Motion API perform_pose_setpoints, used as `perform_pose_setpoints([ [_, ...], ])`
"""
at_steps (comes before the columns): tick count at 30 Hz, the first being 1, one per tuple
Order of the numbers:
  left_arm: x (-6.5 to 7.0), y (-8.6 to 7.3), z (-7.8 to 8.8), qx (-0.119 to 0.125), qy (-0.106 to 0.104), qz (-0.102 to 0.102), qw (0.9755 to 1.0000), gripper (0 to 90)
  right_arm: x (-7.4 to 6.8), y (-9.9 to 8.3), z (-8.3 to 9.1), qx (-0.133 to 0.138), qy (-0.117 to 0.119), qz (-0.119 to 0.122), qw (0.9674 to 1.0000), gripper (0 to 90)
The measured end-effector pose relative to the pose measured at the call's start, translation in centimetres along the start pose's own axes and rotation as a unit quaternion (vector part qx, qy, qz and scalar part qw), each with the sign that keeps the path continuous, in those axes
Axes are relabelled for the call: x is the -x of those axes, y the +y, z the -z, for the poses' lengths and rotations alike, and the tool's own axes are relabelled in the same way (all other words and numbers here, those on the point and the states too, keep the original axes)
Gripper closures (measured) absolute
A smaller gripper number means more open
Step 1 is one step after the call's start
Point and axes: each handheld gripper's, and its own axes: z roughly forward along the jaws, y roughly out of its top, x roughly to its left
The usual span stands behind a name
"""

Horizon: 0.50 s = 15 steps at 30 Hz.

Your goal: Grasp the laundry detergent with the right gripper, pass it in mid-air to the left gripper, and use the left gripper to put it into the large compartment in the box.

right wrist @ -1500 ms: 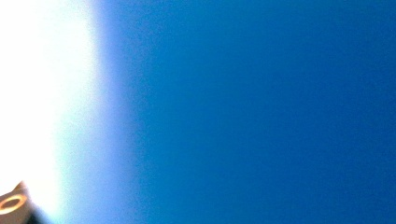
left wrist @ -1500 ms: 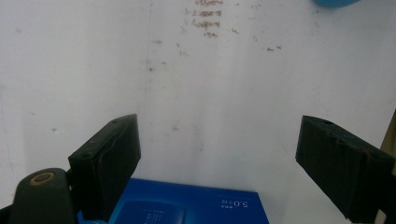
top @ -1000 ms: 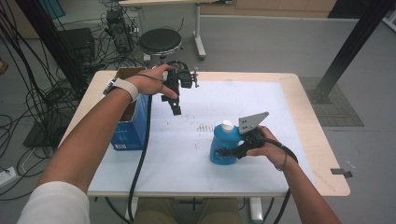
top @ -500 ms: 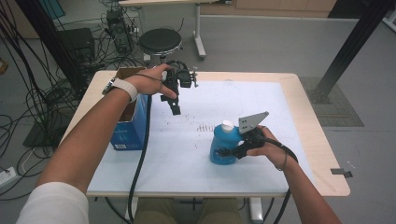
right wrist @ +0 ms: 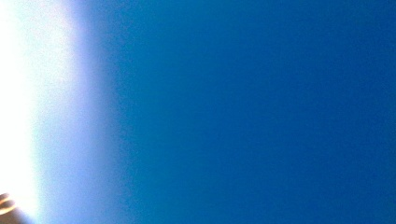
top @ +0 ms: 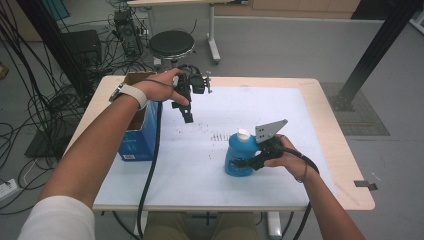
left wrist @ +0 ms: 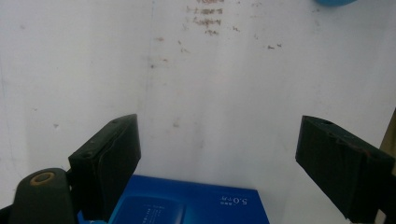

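A blue bottle (top: pixel 239 157) with a white cap (top: pixel 243 134) stands upright on the white table mat (top: pixel 200 175), right of centre. My right gripper (top: pixel 250 162) is shut on the bottle's body from the right, and its blue surface (right wrist: pixel 257 112) sits close up and blurred in the right gripper view. My left gripper (top: pixel 187 117) hangs above the back left of the mat, pointing down, open with nothing between its jaws (left wrist: pixel 219 126). Below it lies the top of a blue box (left wrist: pixel 187 205). The bottle's edge (left wrist: pixel 334 2) peeks in at the top of the left gripper view.
The blue cardboard box (top: pixel 137 137), its top open, stands at the table's left edge under my left forearm. Small dark marks (top: pixel 217 136) stain the mat near its middle. A round stool (top: pixel 171 44) and tangled cables (top: pixel 45 100) are on the floor beyond and left of the table.
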Motion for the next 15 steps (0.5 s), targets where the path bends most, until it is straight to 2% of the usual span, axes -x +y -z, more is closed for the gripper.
perform_pose_setpoints([
  [15,0.03,-0.23,0.2,-0.001,0.006,0.002,1.0,13.5,0.03,-0.06,-0.01,0.002,0.001,-0.004,1.0,41.9],
])
